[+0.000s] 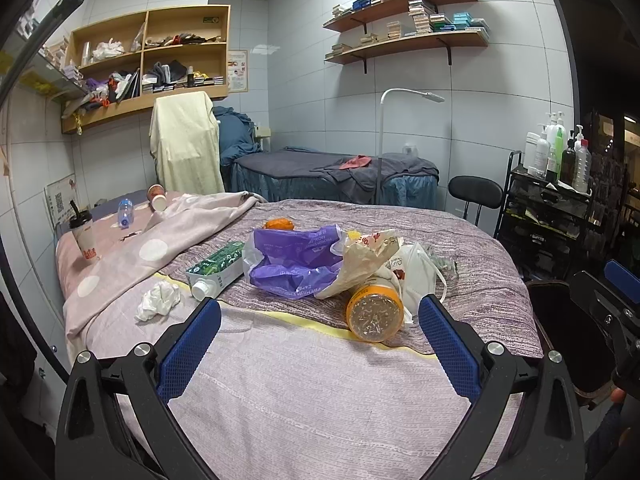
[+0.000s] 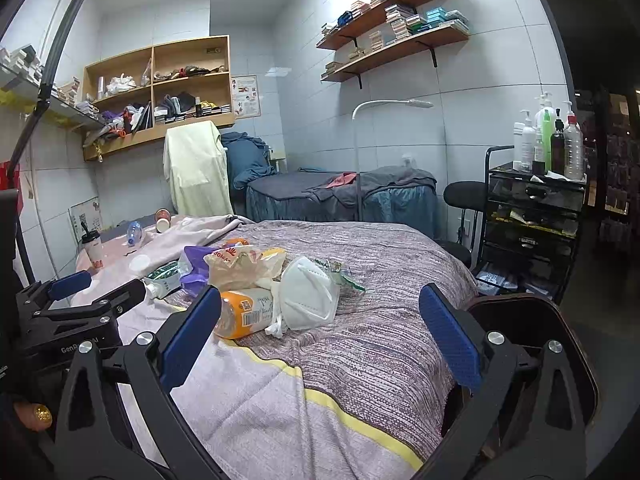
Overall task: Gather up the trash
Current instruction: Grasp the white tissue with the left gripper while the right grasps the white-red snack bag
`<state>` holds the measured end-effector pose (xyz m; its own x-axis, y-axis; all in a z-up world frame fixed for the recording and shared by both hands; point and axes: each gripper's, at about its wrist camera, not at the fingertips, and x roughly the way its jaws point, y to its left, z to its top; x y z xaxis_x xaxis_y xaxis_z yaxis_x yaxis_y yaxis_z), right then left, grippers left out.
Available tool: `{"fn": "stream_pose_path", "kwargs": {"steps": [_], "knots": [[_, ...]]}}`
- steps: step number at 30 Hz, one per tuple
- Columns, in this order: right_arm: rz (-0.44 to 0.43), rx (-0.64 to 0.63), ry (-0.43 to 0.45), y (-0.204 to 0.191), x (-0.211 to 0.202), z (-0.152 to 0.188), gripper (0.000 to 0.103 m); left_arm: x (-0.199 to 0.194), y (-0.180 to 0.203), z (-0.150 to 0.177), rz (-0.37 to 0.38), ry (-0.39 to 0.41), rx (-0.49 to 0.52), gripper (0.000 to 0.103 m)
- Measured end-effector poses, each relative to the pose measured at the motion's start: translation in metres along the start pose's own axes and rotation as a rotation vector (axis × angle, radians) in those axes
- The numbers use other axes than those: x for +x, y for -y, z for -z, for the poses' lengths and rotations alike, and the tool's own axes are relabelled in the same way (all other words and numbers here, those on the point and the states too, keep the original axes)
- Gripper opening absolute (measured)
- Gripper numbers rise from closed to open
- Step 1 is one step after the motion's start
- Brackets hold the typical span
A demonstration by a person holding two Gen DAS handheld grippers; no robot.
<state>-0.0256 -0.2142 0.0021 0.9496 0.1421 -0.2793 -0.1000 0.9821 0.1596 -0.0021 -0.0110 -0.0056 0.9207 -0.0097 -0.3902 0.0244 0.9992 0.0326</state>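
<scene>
Left wrist: my left gripper gapes empty; I'd straddle the orange bottle lower centre, then squeeze.

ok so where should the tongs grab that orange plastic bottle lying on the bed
Grip the orange plastic bottle across its round body near the exposed base. It lies on its side with the base towards the left tongs, while its far end is buried under bags, so come from the near bed edge.

Near bed strip bare, free approach. Ahead: orange bottle, purple bag, mask bunched together. Carton + tissue block left.
</scene>
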Motion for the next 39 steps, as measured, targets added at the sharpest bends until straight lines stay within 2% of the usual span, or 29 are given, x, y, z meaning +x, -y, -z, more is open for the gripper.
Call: {"fn": "stream_pose_path", "kwargs": {"steps": [9, 15, 24, 30, 36, 39], "knots": [[-0.003, -0.004, -0.005, -0.002, 0.001, 0.001, 0.098, 0.001, -0.001, 0.002, -0.002, -0.003, 0.003, 0.097], [-0.024, -0.010, -0.044, -0.006, 0.011, 0.004, 0.098, 0.008, -0.009, 0.015, -0.008, -0.038, 0.012, 0.097], [-0.125, -0.031, -0.217, -0.024, 0.051, 0.019, 0.098, 0.026, -0.032, 0.036, -0.027, -0.147, 0.001, 0.097], [-0.208, -0.088, -0.274, -0.048, 0.077, 0.018, 0.098, 0.050, -0.064, 0.039, -0.077, -0.206, -0.001, 0.097], [-0.277, -0.098, -0.292, -0.063, 0.108, 0.003, 0.098, 0.076, -0.111, 0.025, -0.163, -0.221, 0.031, 0.097], [-0.307, -0.097, -0.311, -0.074, 0.130, -0.006, 0.098, 0.095, -0.139, 0.019, -0.178, -0.252, 0.041, 0.097]]}}
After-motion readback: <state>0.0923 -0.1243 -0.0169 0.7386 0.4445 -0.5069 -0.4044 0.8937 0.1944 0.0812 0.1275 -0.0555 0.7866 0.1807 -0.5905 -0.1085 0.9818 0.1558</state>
